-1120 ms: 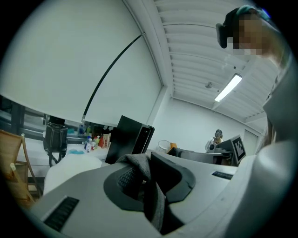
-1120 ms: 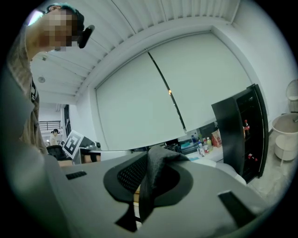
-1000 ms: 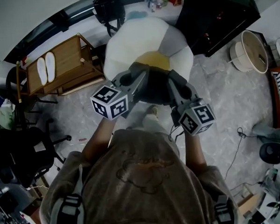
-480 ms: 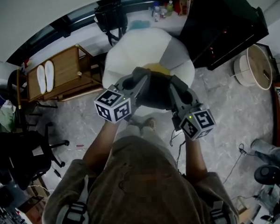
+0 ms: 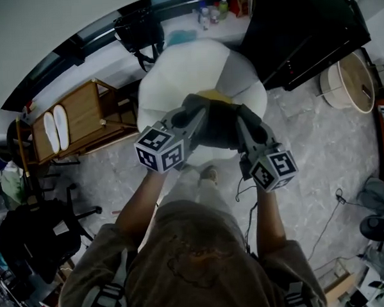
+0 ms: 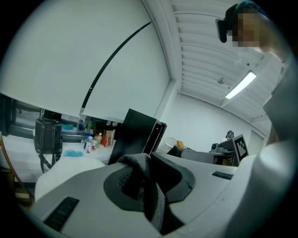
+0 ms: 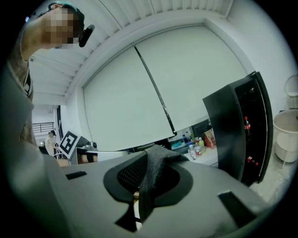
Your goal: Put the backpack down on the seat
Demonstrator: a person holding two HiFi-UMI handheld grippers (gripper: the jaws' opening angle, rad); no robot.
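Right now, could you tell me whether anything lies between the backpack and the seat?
Nothing visible does. The backpack, held by the left gripper and right gripper, hangs over the white seat; the patch beneath it is hidden.

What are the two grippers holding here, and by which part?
Both hold the backpack: left gripper and right gripper each pinch a grey strap.

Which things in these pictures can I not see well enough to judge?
1. Head view: whether the backpack touches the seat; the backpack itself covers the gap.
2. Gripper views: the backpack's body is out of frame; only a grey strap shows.
3. Head view: labels on the bottles, too small.
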